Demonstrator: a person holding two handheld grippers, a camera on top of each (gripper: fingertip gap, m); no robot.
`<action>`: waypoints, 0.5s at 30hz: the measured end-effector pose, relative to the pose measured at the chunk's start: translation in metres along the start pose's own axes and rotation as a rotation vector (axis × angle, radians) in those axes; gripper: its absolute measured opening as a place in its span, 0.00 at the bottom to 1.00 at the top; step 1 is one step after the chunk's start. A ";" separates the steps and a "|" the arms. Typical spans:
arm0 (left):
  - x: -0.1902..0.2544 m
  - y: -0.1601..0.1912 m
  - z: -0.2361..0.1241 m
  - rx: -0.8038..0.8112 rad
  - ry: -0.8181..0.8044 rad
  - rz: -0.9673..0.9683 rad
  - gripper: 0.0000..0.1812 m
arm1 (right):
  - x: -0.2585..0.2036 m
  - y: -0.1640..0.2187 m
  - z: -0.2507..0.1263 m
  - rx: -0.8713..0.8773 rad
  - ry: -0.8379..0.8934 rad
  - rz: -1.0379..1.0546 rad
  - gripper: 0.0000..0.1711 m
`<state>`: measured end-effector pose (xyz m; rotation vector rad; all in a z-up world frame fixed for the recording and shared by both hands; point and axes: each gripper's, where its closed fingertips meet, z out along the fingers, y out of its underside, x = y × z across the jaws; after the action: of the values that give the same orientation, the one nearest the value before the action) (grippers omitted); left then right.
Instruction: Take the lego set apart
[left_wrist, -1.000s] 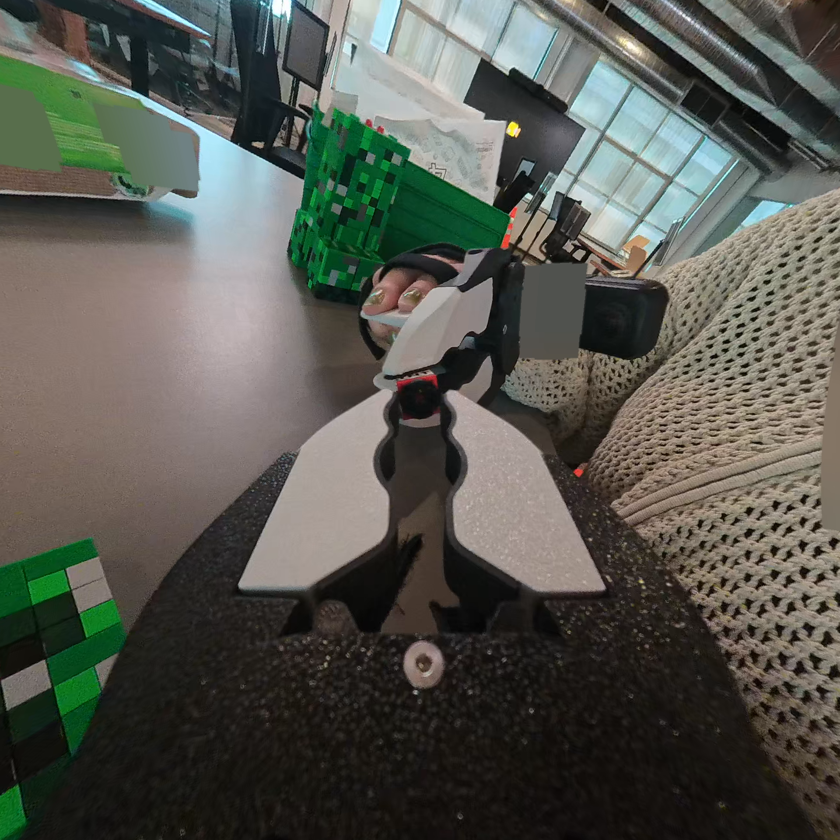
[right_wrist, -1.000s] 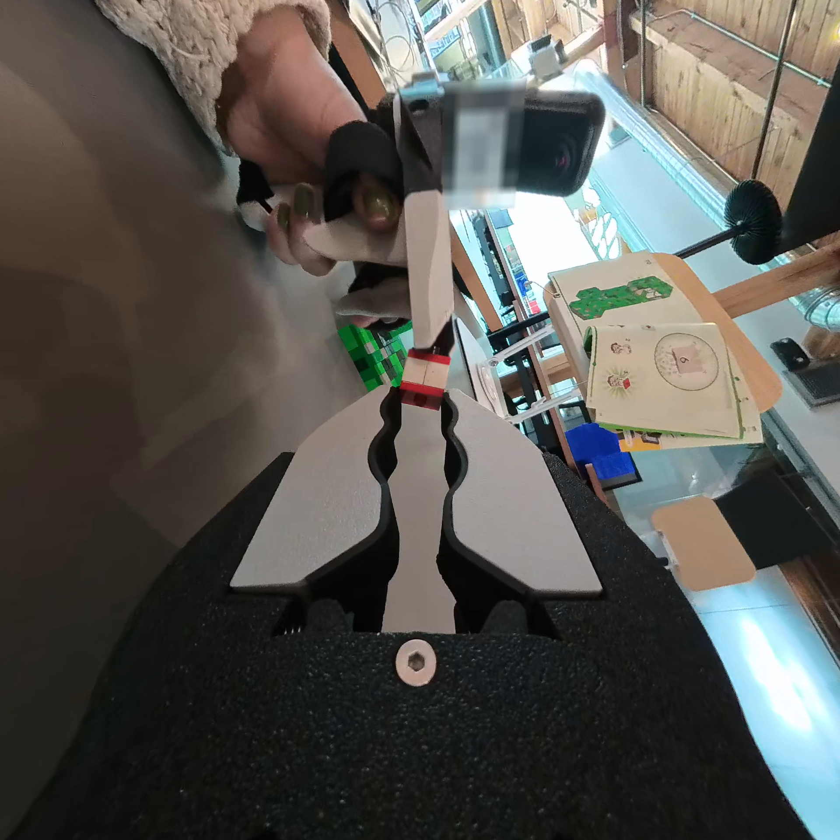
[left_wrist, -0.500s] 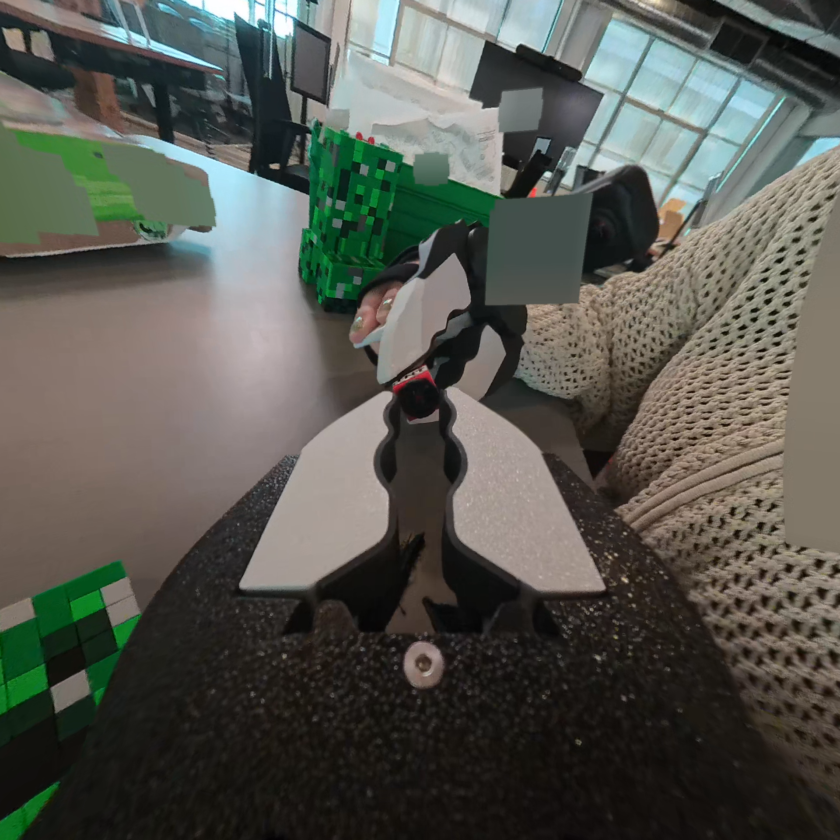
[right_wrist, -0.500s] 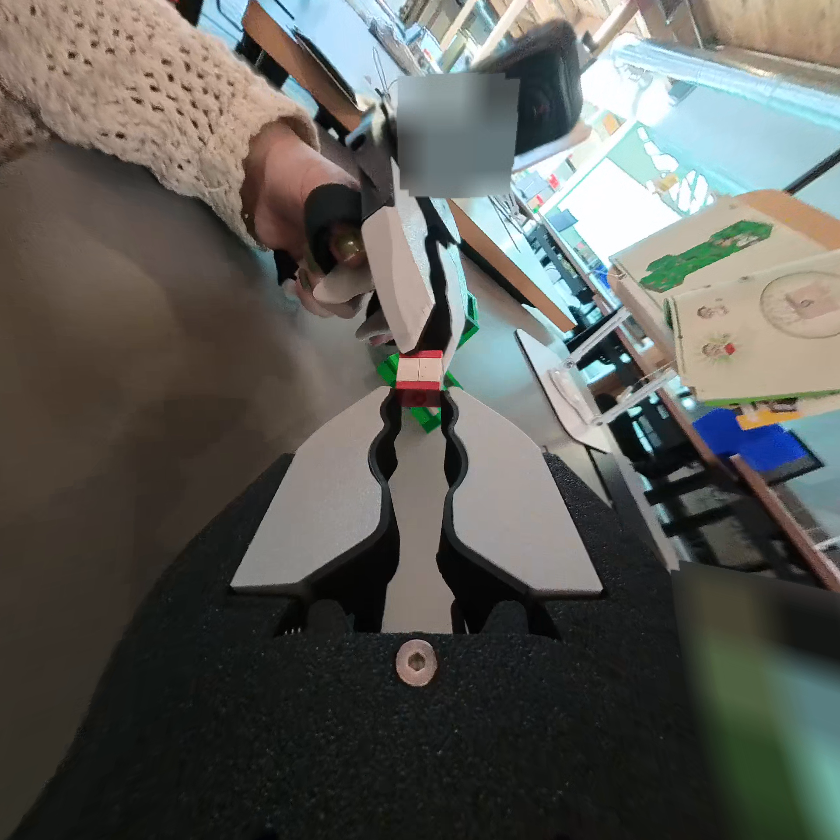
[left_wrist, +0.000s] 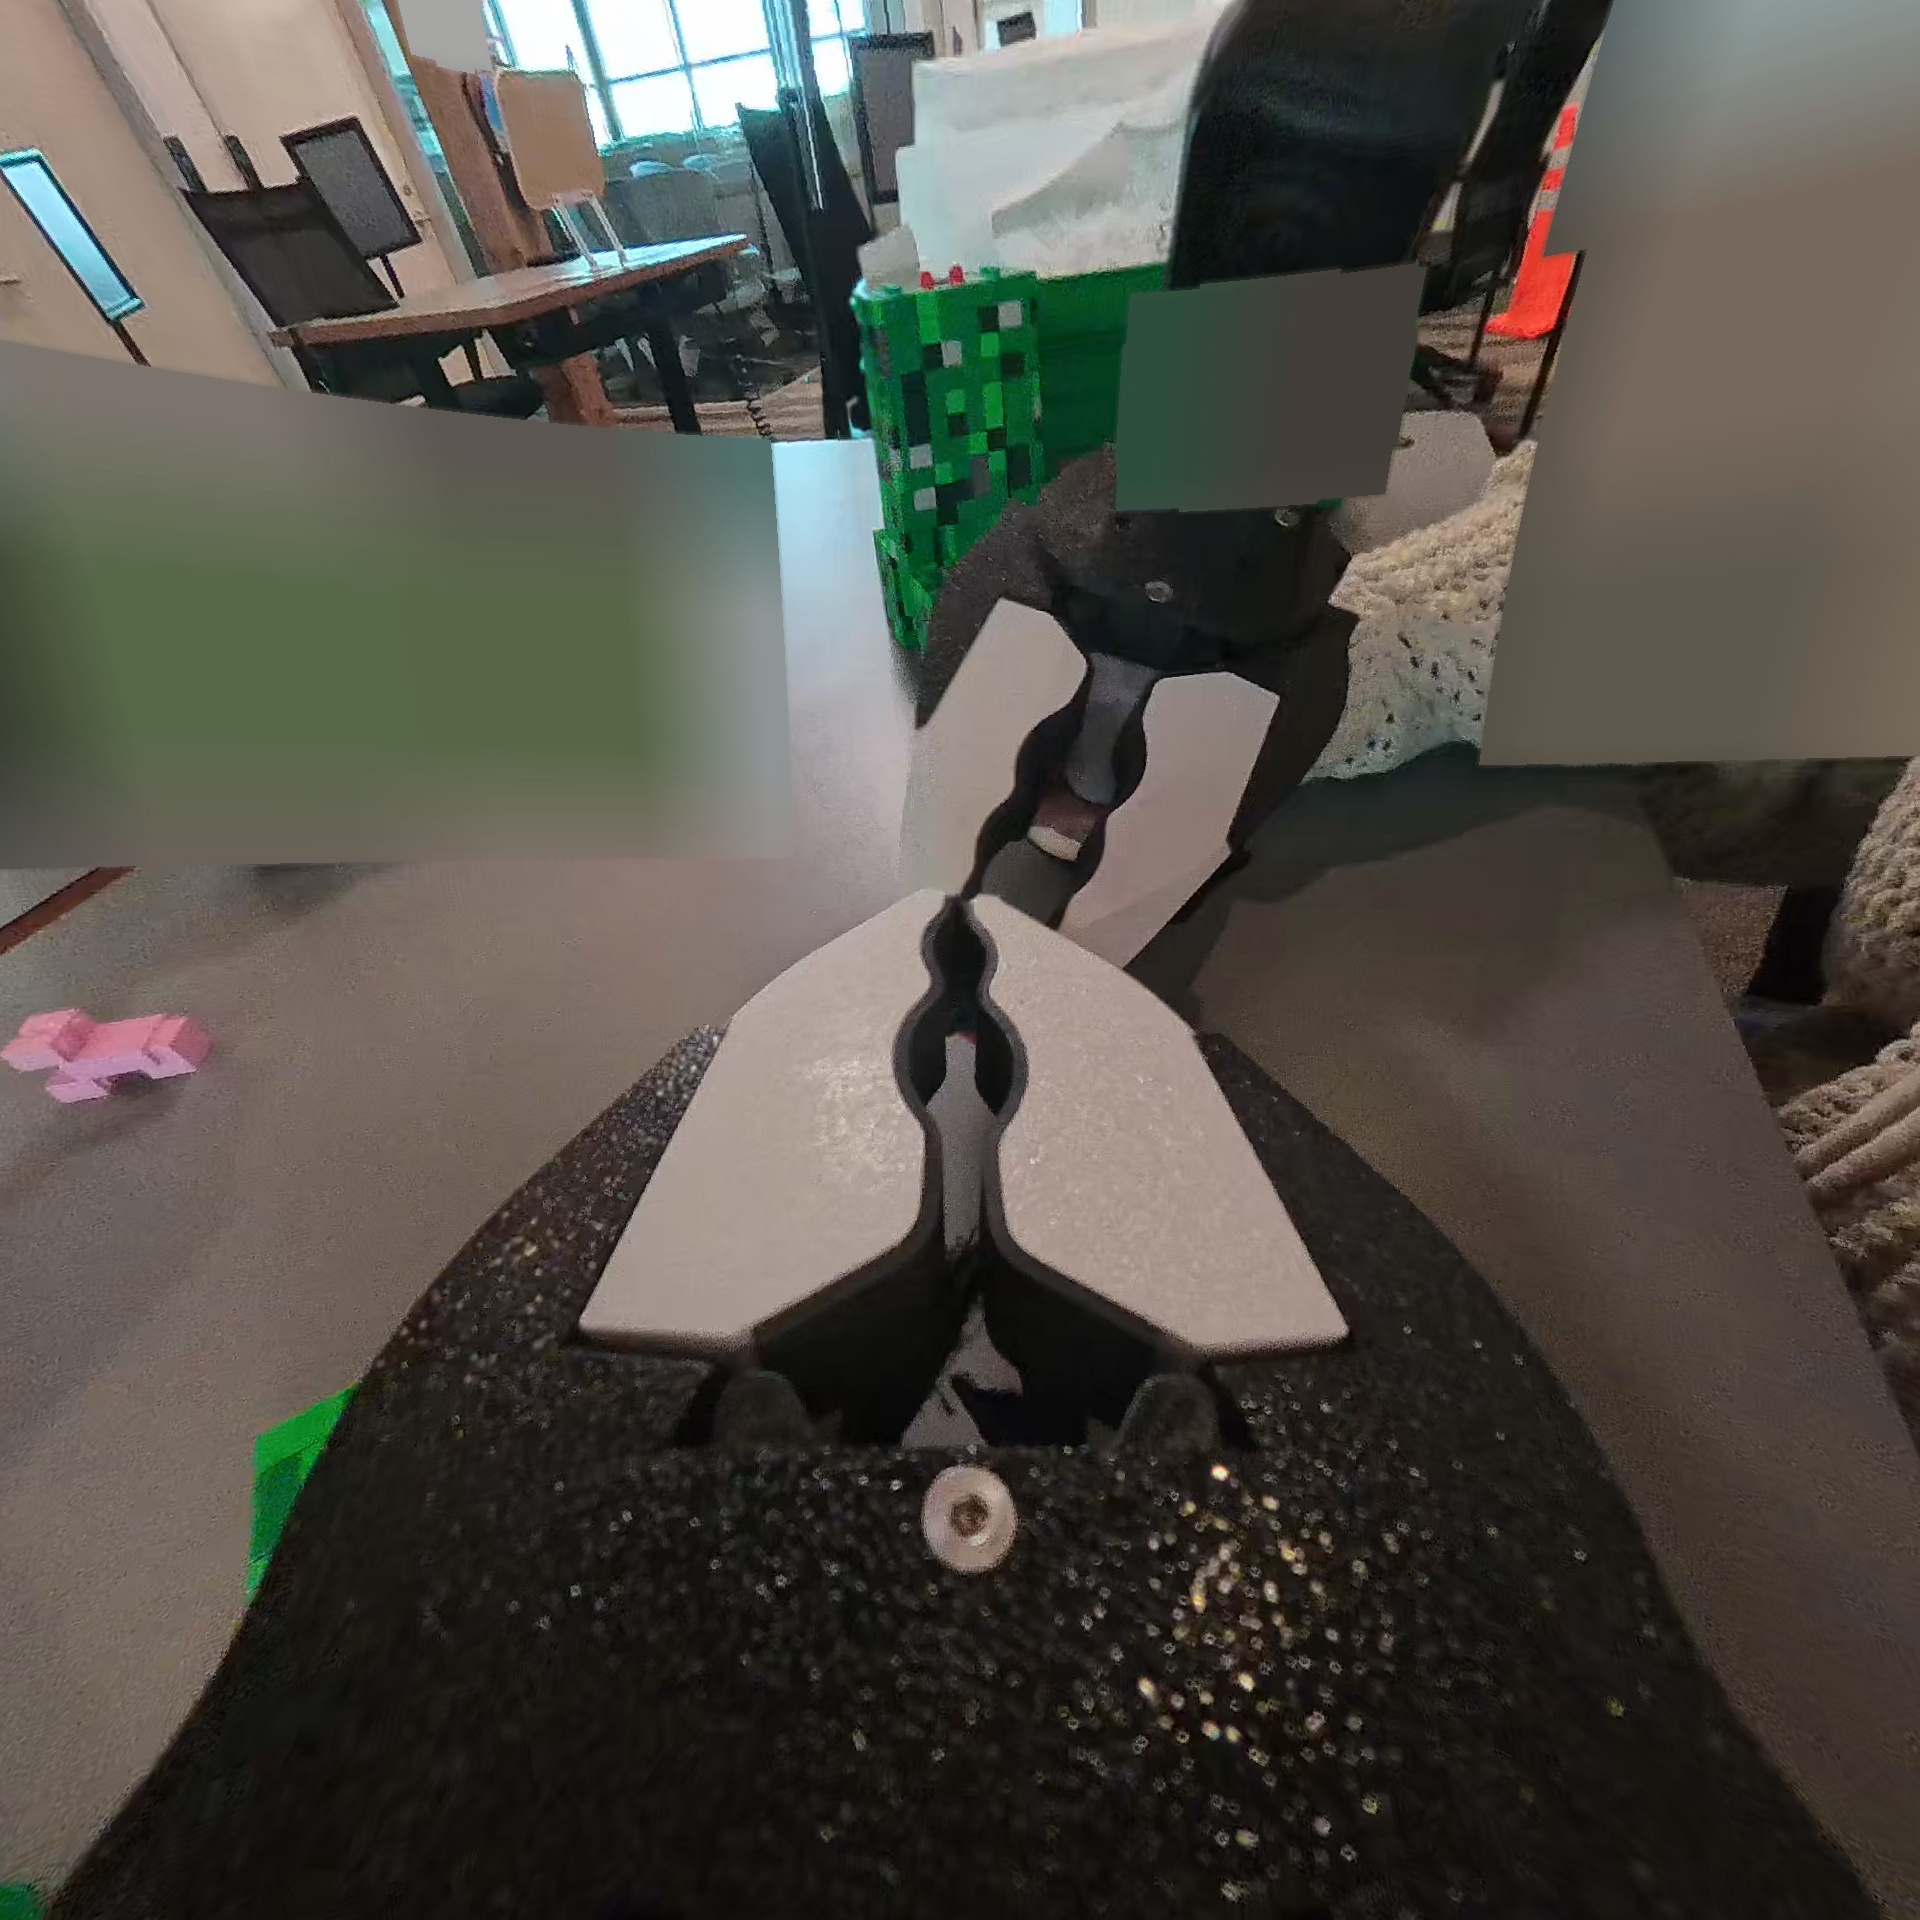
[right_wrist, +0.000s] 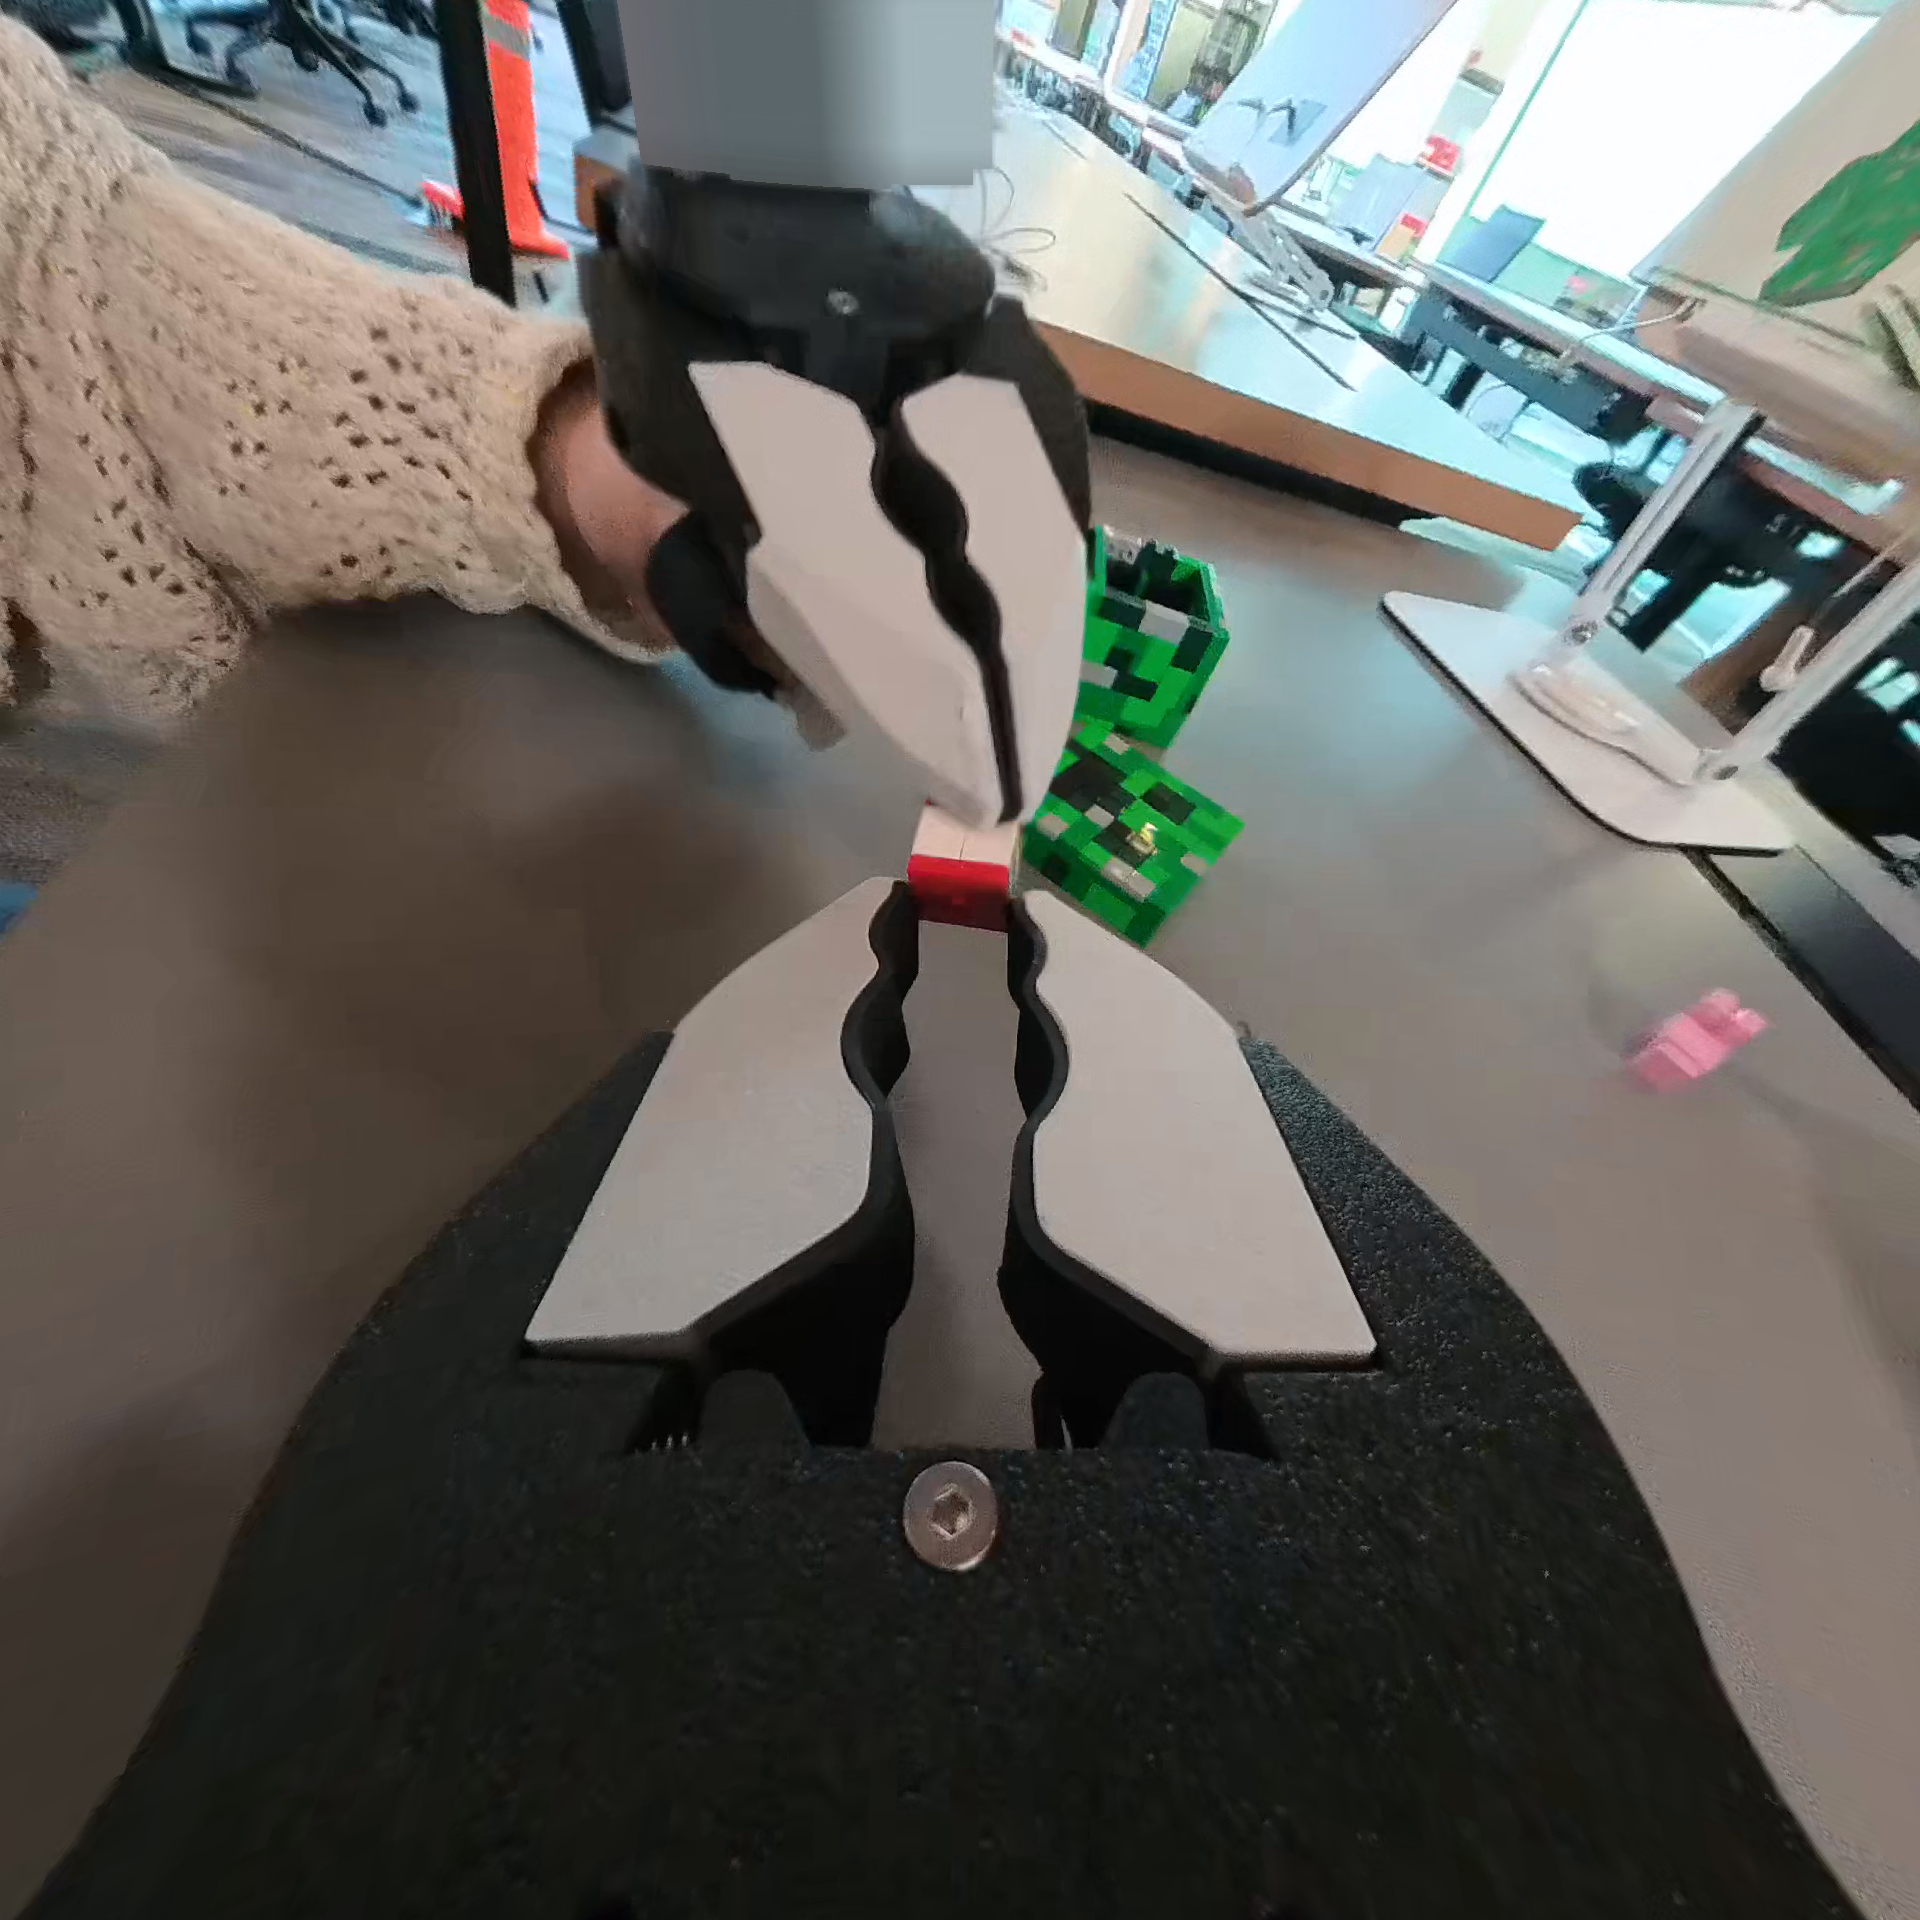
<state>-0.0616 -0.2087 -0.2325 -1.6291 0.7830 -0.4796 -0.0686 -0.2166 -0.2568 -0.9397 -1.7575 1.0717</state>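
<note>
A small red and white lego piece is held above the grey table between both grippers. My right gripper is shut on its red part. My left gripper comes down from above in the right wrist view, with its tips pinched on the white top. In the left wrist view my left gripper has its jaws almost touching and the piece is mostly hidden under the tips. The right gripper points back at it. Green creeper lego blocks lie on the table just behind.
A tall green lego build stands at the far side of the table. A pink lego piece lies to the left, and it also shows in the right wrist view. A knit sleeve is on the left. A clear stand is at the right. The tall green lego build is about equally far from each gripper, around 30 cm.
Both grippers have swung round together with the piece still between them. The left jaws are closer together than before. The views now look level across the table.
</note>
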 end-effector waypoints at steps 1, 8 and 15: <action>0.002 0.002 0.003 -0.009 0.001 0.003 0.00 | -0.001 0.000 0.000 -0.005 -0.005 -0.012 0.09; -0.017 0.008 0.002 0.024 -0.042 -0.123 0.08 | 0.016 0.025 -0.004 -0.141 0.078 -0.105 0.09; -0.021 0.020 0.011 -0.062 -0.142 -0.014 0.17 | 0.037 0.053 -0.006 -0.302 0.221 -0.299 0.09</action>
<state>-0.0734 -0.1876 -0.2520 -1.7074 0.6865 -0.3483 -0.0674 -0.1629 -0.2940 -0.8991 -1.8310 0.5014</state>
